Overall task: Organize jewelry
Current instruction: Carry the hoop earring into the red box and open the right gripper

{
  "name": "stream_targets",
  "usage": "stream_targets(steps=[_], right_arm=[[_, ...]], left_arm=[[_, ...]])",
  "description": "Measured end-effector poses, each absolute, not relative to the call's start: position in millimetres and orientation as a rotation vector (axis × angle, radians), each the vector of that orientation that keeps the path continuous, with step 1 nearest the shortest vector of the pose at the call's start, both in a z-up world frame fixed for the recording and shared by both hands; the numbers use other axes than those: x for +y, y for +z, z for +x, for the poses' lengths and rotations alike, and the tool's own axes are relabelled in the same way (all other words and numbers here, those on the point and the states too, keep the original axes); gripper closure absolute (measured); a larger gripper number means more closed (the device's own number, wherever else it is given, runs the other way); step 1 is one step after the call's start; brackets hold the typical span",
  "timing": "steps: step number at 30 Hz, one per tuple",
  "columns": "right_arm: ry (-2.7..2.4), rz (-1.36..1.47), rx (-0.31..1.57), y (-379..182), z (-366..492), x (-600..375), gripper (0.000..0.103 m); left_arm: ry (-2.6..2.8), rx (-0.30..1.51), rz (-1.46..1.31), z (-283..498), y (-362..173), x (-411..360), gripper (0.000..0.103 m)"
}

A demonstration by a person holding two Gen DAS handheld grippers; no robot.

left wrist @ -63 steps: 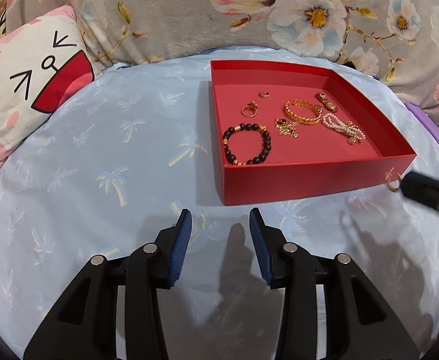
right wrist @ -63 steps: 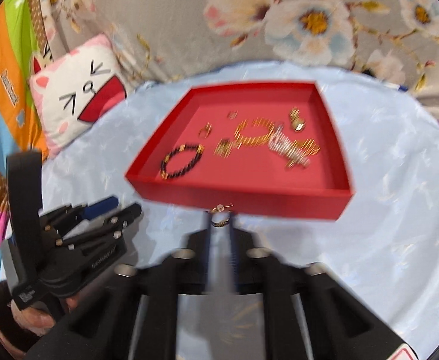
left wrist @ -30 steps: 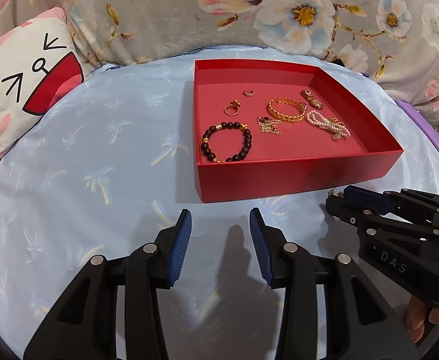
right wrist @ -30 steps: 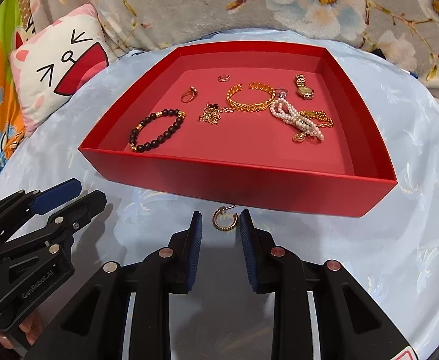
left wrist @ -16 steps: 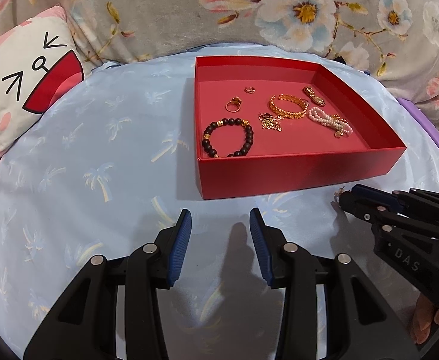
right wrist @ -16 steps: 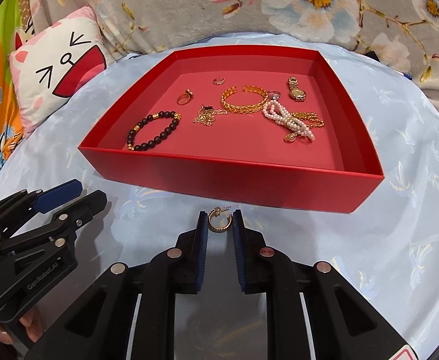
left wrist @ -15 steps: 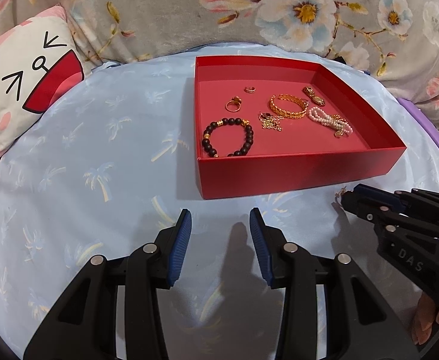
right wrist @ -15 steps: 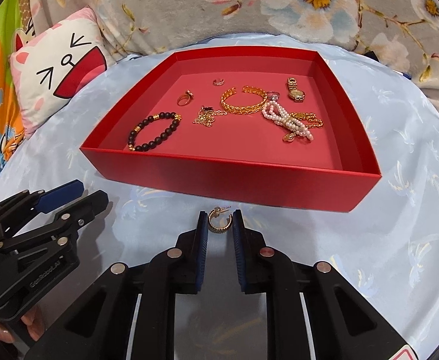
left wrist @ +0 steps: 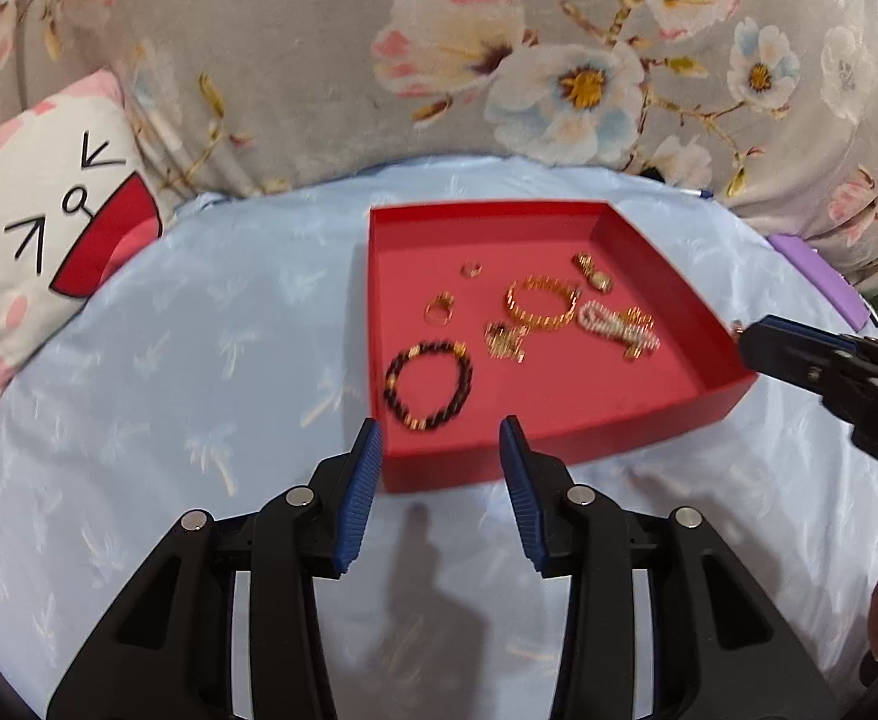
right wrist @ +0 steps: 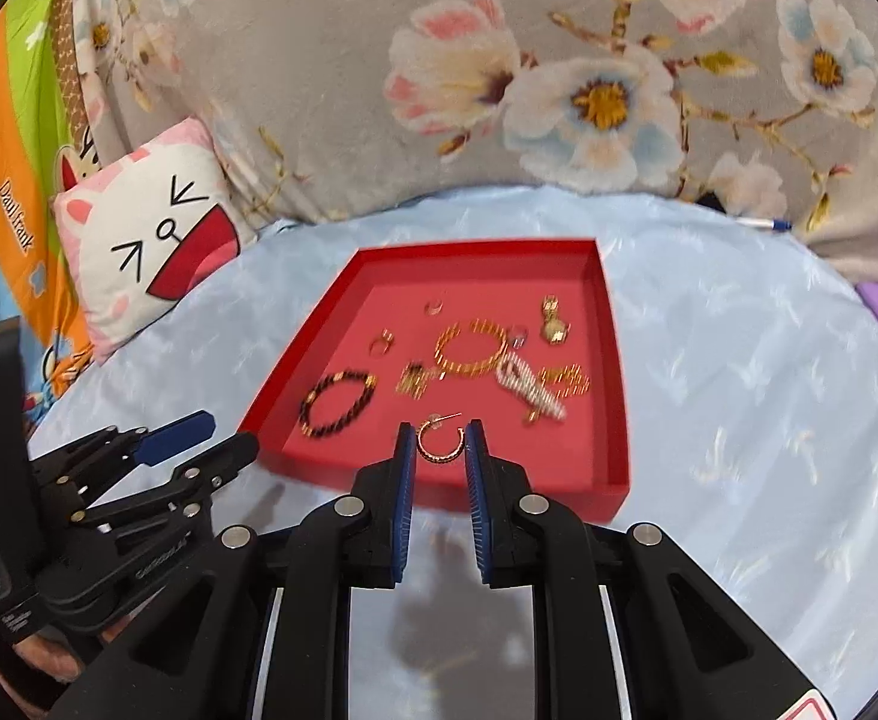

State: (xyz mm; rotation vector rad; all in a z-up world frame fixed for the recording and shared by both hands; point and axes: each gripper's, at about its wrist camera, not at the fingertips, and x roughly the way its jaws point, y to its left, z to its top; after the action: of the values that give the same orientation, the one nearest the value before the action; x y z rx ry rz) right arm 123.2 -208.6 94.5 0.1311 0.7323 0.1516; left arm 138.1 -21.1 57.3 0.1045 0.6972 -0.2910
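While both grippers are hovering above the pale blue cloth [left wrist: 199, 360], the scene is reading as follows.

Right gripper [right wrist: 439, 441]: its blue pads are pinching a gold hoop earring [right wrist: 441, 441] between them, and it is holding the earring up in front of the near wall of the red tray [right wrist: 610, 360].

Left gripper [left wrist: 439, 450]: its fingers are standing spread apart with nothing between them, and it is pointing at the tray's near left corner.

Red tray: it is lying on the cloth, with the loose jewelry resting inside on its floor.

Dark bead bracelet [left wrist: 430, 384]: it is lying in the tray's near left part.

Gold bangle [left wrist: 542, 303]: it is sitting near the middle, with a small gold chain [left wrist: 505, 341] just beside it.

Pearl strand [left wrist: 616, 327]: it is lying to the right of the bangle, touching a gold piece that is too blurred to name.

Two rings [left wrist: 439, 307]: they are resting toward the far left of the tray.

Cat-face cushion [left wrist: 49, 228]: it is leaning against the floral fabric [left wrist: 379, 60] behind the cloth.
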Motion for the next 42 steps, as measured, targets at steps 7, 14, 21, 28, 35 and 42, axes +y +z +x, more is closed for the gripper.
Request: stream_targets(steps=[7,14,21,28,35,42], right_arm=[[0.127,0.14,0.735,90,163,-209,0.088],[0.119,0.159,0.751,76,184,-212,0.088],[0.114,0.162,0.787,60,196,-213,0.088],[0.11,0.156,0.803,53,199,-211,0.088],[0.106,0.151,0.819,47,203,-210,0.087],[0.105,0.139,0.837,39,207,-207,0.087]], left_arm=[[-0.277,0.641,0.121,168,73,-51,0.064],[-0.265,0.662,0.116,191,62,-62,0.064],[-0.242,0.689,0.108,200,52,-58,0.064],[-0.238,0.697,0.118,201,46,-59,0.064],[-0.233,0.702,0.124,203,43,-60,0.064],[-0.225,0.706,0.127,205,41,-60,0.064]])
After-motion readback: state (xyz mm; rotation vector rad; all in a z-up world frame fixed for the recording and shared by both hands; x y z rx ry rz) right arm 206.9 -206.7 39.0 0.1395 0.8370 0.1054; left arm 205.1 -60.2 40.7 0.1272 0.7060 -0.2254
